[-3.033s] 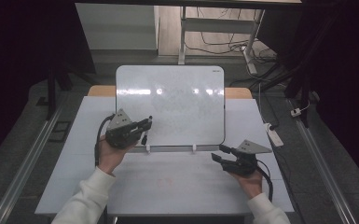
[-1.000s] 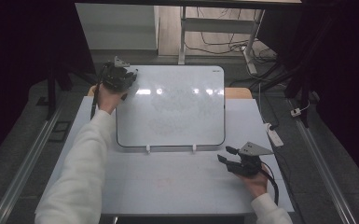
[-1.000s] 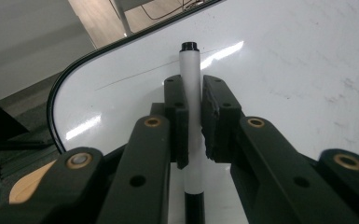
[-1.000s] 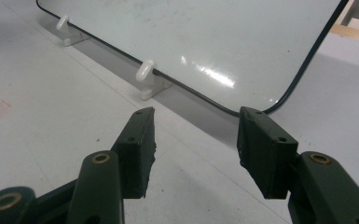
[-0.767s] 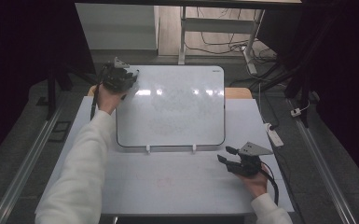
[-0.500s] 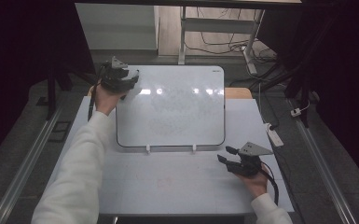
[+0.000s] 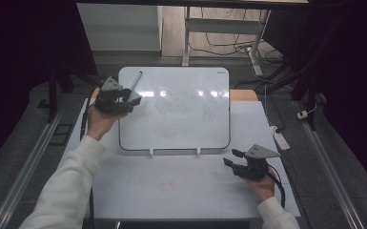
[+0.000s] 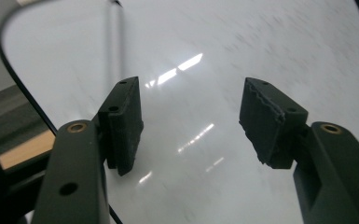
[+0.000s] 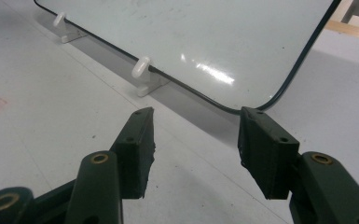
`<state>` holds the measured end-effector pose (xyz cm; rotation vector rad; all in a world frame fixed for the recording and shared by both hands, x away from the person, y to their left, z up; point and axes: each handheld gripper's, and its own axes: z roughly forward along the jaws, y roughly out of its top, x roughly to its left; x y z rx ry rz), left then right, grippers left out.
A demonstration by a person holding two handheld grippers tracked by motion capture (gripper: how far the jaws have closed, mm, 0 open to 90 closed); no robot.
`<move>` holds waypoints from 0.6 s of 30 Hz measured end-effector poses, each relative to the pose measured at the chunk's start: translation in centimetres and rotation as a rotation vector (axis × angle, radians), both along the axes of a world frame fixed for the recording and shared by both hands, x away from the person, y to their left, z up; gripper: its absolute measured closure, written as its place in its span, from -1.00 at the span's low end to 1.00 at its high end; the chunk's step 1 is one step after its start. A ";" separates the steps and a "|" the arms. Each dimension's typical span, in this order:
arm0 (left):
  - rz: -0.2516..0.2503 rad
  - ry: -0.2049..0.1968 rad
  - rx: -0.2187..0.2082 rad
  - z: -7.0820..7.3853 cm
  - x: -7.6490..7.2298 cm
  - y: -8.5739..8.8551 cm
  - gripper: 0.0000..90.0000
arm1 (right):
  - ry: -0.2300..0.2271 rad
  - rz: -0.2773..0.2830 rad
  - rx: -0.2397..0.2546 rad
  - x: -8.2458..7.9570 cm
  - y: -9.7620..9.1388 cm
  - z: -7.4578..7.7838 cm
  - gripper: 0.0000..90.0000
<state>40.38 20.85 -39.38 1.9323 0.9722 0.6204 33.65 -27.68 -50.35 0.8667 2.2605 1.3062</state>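
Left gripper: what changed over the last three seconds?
The left gripper went from the whiteboard's near left edge up to its far left corner. There its jaws have just been opening, and a grey marker now lies on the whiteboard beyond them, with nothing between the pads. It has also backed slightly toward the person. The right gripper, jaws apart and empty, and the board stayed put.

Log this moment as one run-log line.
left gripper: open, jaws just opened, empty | marker: lying on whiteboard | right gripper: open, empty
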 end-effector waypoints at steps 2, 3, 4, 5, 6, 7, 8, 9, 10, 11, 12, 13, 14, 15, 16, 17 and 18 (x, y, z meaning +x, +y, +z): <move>-0.022 0.015 -0.015 -0.6 -1.2 0.1 -0.17 | -0.002 0.002 -0.003 0.0 -0.1 0.0 0.00; -0.030 0.020 -0.025 -0.9 -1.9 0.3 -0.18 | -0.003 0.001 -0.007 0.0 -0.1 0.0 0.00; -0.040 0.029 -0.031 -1.3 -2.5 0.4 -0.18 | -0.002 0.003 -0.010 0.1 -0.2 0.0 0.00; -0.049 0.039 -0.031 -1.7 -3.2 0.4 -0.19 | -0.003 0.005 -0.014 0.1 -0.3 0.0 0.00; -0.052 0.045 -0.034 -2.1 -3.9 0.5 -0.20 | -0.006 0.006 -0.018 0.1 -0.3 0.0 0.00; -0.059 0.053 -0.040 -2.6 -4.7 0.6 -0.20 | -0.003 0.007 -0.020 0.1 -0.4 0.0 -0.01; -0.066 0.066 -0.047 -3.1 -5.4 0.8 -0.21 | -0.001 0.009 -0.020 0.1 -0.4 0.0 -0.01; -0.071 0.071 -0.057 -3.6 -6.1 0.9 -0.22 | 0.000 0.012 -0.020 0.1 -0.5 0.0 -0.01; -0.073 0.082 -0.061 -4.2 -6.8 1.1 -0.22 | -0.001 0.016 -0.022 0.1 -0.5 0.0 -0.01; -0.074 0.088 -0.063 -4.7 -7.5 1.2 -0.23 | -0.001 0.020 -0.023 0.1 -0.5 0.0 -0.02; -0.076 0.094 -0.068 -5.2 -8.2 1.3 -0.23 | -0.002 0.023 -0.026 0.2 -0.5 0.0 -0.02; -0.079 0.103 -0.069 -5.6 -8.8 1.4 -0.23 | -0.003 0.023 -0.028 0.2 -0.5 0.0 -0.03; -0.079 0.106 -0.071 -6.1 -9.5 1.5 -0.24 | -0.003 0.025 -0.030 0.2 -0.5 0.0 -0.04; -0.080 0.111 -0.075 -6.5 -10.1 1.6 -0.24 | -0.002 0.027 -0.030 0.2 -0.5 0.0 -0.05; -0.080 0.115 -0.078 -7.0 -10.7 1.6 -0.24 | 0.000 0.027 -0.031 0.2 -0.5 0.0 -0.06; -0.080 0.122 -0.081 -7.4 -11.1 1.7 -0.24 | 0.001 0.028 -0.030 0.2 -0.6 0.0 -0.07; -0.077 0.128 -0.079 -7.9 -11.5 1.8 -0.24 | 0.002 0.029 -0.026 0.2 -0.6 0.0 -0.08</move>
